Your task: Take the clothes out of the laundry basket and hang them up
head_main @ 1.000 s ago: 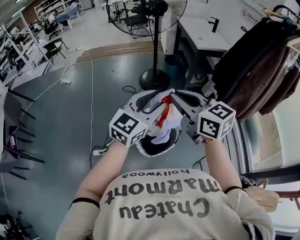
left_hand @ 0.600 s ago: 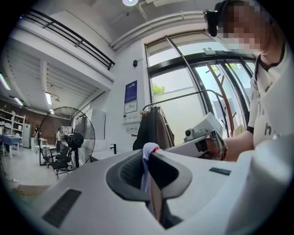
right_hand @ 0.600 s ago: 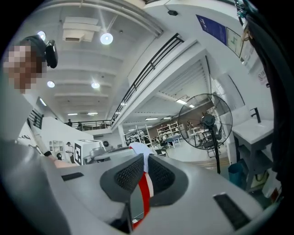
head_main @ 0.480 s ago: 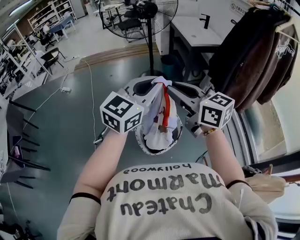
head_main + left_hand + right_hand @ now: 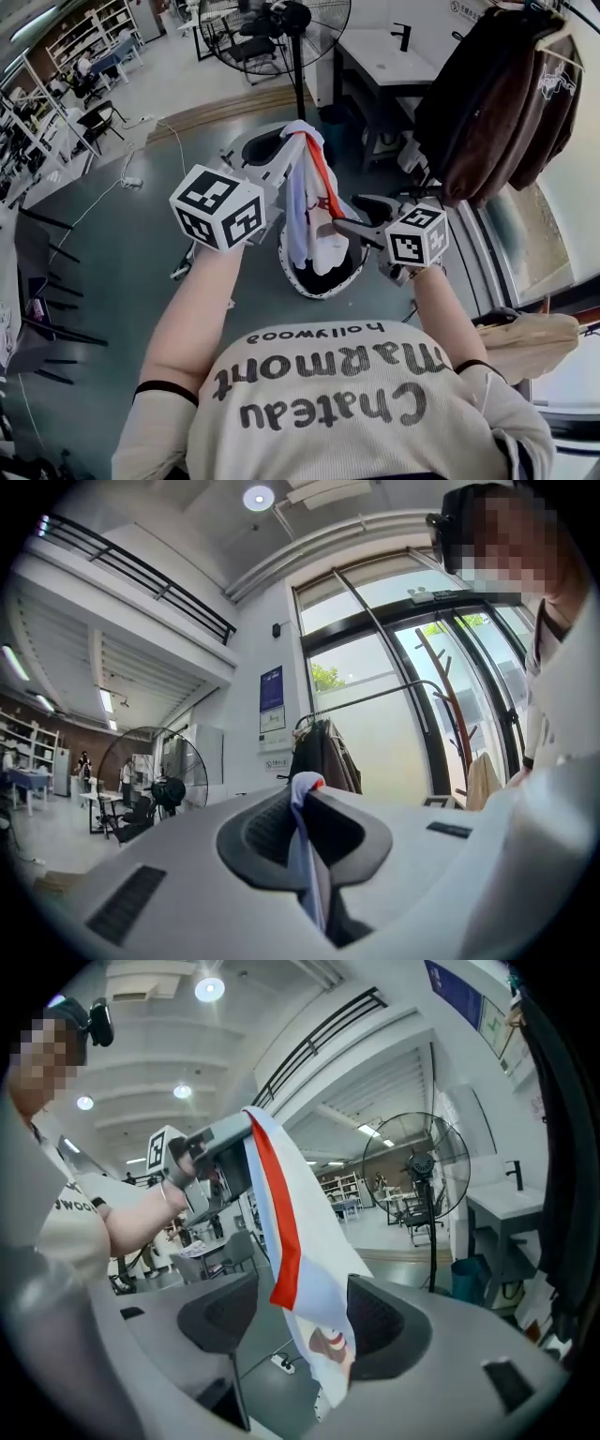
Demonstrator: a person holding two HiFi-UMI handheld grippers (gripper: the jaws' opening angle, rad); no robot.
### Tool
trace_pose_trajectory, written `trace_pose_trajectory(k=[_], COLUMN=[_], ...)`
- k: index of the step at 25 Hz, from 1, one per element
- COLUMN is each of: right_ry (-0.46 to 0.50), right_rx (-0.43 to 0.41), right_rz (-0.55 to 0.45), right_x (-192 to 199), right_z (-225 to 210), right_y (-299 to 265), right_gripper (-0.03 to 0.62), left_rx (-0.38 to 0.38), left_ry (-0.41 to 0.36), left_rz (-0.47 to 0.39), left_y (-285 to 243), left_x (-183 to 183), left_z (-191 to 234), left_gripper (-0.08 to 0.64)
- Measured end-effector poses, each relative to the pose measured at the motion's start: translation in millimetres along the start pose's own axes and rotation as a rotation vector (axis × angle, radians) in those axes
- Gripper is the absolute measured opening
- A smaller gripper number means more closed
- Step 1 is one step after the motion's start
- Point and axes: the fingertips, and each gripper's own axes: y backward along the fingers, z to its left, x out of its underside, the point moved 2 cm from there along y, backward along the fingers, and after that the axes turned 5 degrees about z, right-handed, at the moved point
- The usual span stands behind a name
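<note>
Left gripper [image 5: 302,797] jaws, just closed, pinch the top edge of the white, red-striped garment [image 5: 302,202], which hangs loose between the wide, just-opened jaws of the right gripper [image 5: 298,1316], above the laundry basket [image 5: 298,283] on the floor [image 5: 112,281].

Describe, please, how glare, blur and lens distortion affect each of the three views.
Head view: the fisheye bends the floor, the window at right glares, the garment is sharp. Left gripper view: backlit by the window, the garment near the lens looks soft. Right gripper view: dark vignette round the frame, the ceiling lamp is blown out, the garment evenly lit.
</note>
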Motion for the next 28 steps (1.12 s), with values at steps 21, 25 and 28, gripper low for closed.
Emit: trace_pose_trajectory(k=[21, 25, 28], right_ry=[-0.105, -0.037, 0.006], right_rx=[0.331, 0.405, 0.451], right_rz=[-0.403, -0.477, -0.522], right_x=[-44.5, -78.2, -93.4], right_z=[108.4, 162.6, 195.7], right_y=[117.8, 147.6, 183.5], right_gripper=[0.040, 0.040, 0.040], left_rx=[-0.132, -0.076, -0.042], left_ry=[0.117, 0.145, 0.137], left_rz=[0.083, 0.069, 0.040], left_y=[167.6, 189.7, 187.9], left_x=[65.8, 65.8, 52.5], left_z=[-0.5, -10.1, -31.7], left_gripper=[0.021, 0.021, 0.023])
